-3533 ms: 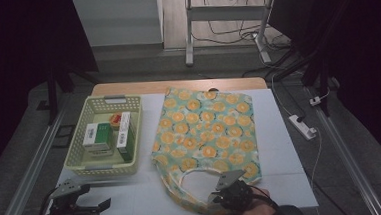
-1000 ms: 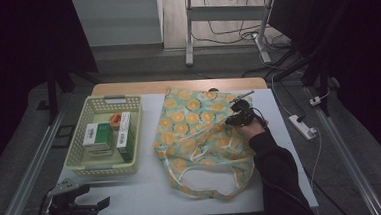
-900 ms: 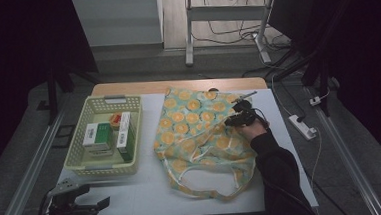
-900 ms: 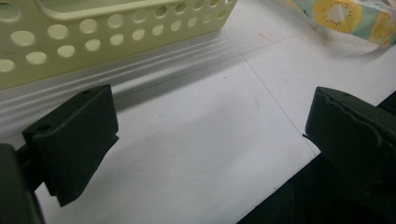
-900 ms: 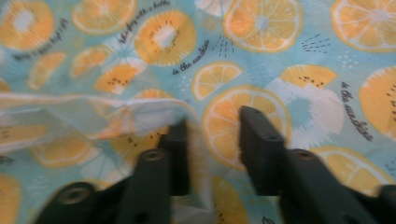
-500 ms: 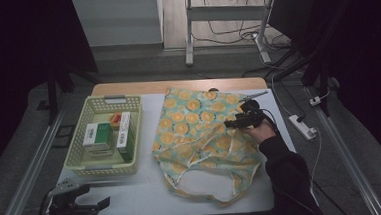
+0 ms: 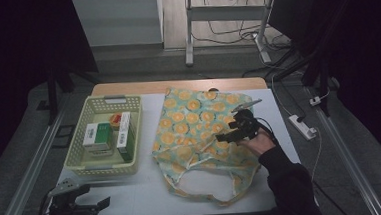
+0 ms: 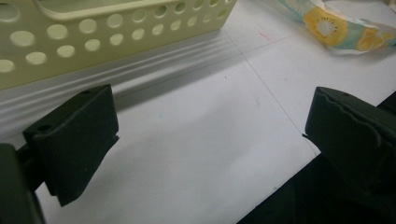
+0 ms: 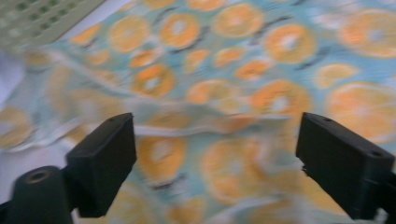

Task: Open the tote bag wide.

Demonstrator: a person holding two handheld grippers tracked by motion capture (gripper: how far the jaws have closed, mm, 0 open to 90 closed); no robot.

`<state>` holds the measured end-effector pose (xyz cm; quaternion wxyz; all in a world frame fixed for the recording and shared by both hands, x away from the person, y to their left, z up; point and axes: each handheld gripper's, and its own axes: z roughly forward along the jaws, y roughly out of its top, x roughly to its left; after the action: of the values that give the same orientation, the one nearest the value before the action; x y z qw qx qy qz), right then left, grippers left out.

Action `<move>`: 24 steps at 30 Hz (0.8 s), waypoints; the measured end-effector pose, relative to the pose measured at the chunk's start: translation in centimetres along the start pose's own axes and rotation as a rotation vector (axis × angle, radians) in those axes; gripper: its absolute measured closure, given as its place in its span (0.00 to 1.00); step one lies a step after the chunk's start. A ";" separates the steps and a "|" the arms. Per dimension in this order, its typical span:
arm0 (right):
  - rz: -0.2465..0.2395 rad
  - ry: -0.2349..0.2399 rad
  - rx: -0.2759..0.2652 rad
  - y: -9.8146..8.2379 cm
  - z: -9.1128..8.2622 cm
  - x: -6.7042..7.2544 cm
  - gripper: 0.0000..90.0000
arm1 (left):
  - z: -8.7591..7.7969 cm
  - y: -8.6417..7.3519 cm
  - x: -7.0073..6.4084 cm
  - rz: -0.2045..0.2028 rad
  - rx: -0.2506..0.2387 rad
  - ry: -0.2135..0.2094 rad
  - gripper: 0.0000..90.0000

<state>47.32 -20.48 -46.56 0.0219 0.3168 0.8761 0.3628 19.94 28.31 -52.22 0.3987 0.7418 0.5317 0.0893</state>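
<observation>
The work in hand is being judged as the laying out and opening of a soft fabric tote bag printed with orange slices on a pale teal ground (image 7: 200, 132), which is lying across the centre and right of the white table top (image 7: 149, 195) in the high view. Compared with the frame a second earlier, the bag's mouth, at the lower centre of the frame, is now being shown wider, with the looped handles (image 7: 219, 198) spread toward the lower edge.

The right gripper (image 7: 230, 134) is being held over the bag's right half, right of centre in the high view. Its jaws have just been opening, and in the right gripper view they are standing wide apart, with patterned cloth lying beyond them but no fold pinched between the pads. The cloth is therefore being read as released.

The left gripper (image 7: 101, 203) is resting at the lower left of the high view, near the table's near edge. In the left gripper view its jaws are spread wide over bare table, with nothing between them.

A pale yellow perforated plastic basket (image 7: 104, 170) holding small cartons is standing at the left of centre, just beside the bag. Packing is judged as not yet begun.
</observation>
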 end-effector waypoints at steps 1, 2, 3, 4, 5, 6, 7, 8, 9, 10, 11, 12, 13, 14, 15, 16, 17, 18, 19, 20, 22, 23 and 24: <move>-0.011 0.017 0.005 -0.1 0.1 0.6 0.09 | 0.0 0.0 0.0 0.000 0.001 -0.001 0.03; -0.019 0.027 0.012 -0.3 0.3 1.2 0.06 | 0.0 0.0 0.0 0.000 0.000 -0.001 0.03; -0.033 0.036 0.023 -0.5 0.4 2.0 0.04 | 0.0 0.0 0.0 0.000 0.001 -0.001 0.03; -0.043 0.050 0.030 -0.7 0.5 2.5 0.03 | 0.0 0.0 0.0 0.001 0.001 -0.001 0.03; -0.052 0.061 0.036 -1.0 0.7 3.0 0.02 | 0.0 0.0 0.0 0.001 0.001 -0.001 0.03; -0.067 0.062 0.042 -1.2 0.9 3.6 0.02 | 0.0 0.0 0.0 0.001 0.001 -0.001 0.03; -0.084 0.060 0.053 -1.5 1.1 4.1 0.01 | 0.0 0.0 0.0 0.001 0.001 -0.001 0.03; -0.092 0.050 0.061 -1.7 1.3 4.5 0.01 | 0.0 0.0 0.0 0.002 0.001 -0.001 0.03; -0.097 0.042 0.063 -1.9 1.5 4.7 0.01 | 0.0 0.0 0.0 0.002 -0.001 0.000 0.03; -0.102 0.028 0.083 -2.1 2.0 5.1 0.01 | 0.0 0.0 0.0 0.003 0.001 0.000 0.03; -0.117 0.025 0.103 -2.3 2.3 5.3 0.01 | 0.0 0.0 0.0 0.003 0.002 0.000 0.03; -0.126 0.014 0.110 -2.4 2.5 5.5 0.02 | 0.0 0.0 0.0 0.004 0.001 0.000 0.03; -0.136 0.007 0.111 -2.5 2.8 5.6 0.05 | 0.0 0.0 0.0 0.004 0.001 0.000 0.03; -0.147 0.007 0.113 -2.6 3.0 5.8 0.10 | 0.0 0.0 0.0 0.003 0.001 -0.001 0.03; -0.159 0.001 0.119 -2.7 3.2 5.9 0.14 | 0.0 0.0 0.0 0.004 0.001 -0.001 0.03; -0.169 0.001 0.124 -2.9 3.4 6.0 0.21 | 0.0 0.0 0.0 0.004 0.001 -0.001 0.03; -0.174 0.006 0.129 -3.0 3.4 6.0 0.28 | 0.0 0.0 0.0 0.005 0.001 -0.002 0.03; -0.185 0.012 0.131 -3.1 3.5 6.2 0.34 | 0.0 0.0 0.0 0.005 0.000 -0.002 0.03; -0.195 0.010 0.132 -3.1 3.5 6.3 0.43 | 0.0 0.0 0.0 0.005 0.000 -0.002 0.03; -0.208 0.011 0.137 -3.2 3.5 6.4 0.51 | 0.0 0.0 0.0 0.006 0.001 -0.002 0.03; -0.244 -0.003 0.135 -3.3 3.5 6.8 0.66 | 0.0 0.0 0.0 0.006 0.001 -0.002 0.03; -0.257 -0.008 0.128 -3.3 3.4 6.9 0.74 | 0.0 0.0 0.0 0.006 0.001 -0.002 0.03; -0.269 -0.011 0.123 -3.3 3.3 7.1 0.80 | 0.0 0.0 -0.1 0.006 0.002 -0.001 0.03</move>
<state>40.74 -16.17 -49.74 0.0553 0.1993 0.9311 0.3005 19.93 28.26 -52.20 0.3980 0.7440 0.5293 0.0895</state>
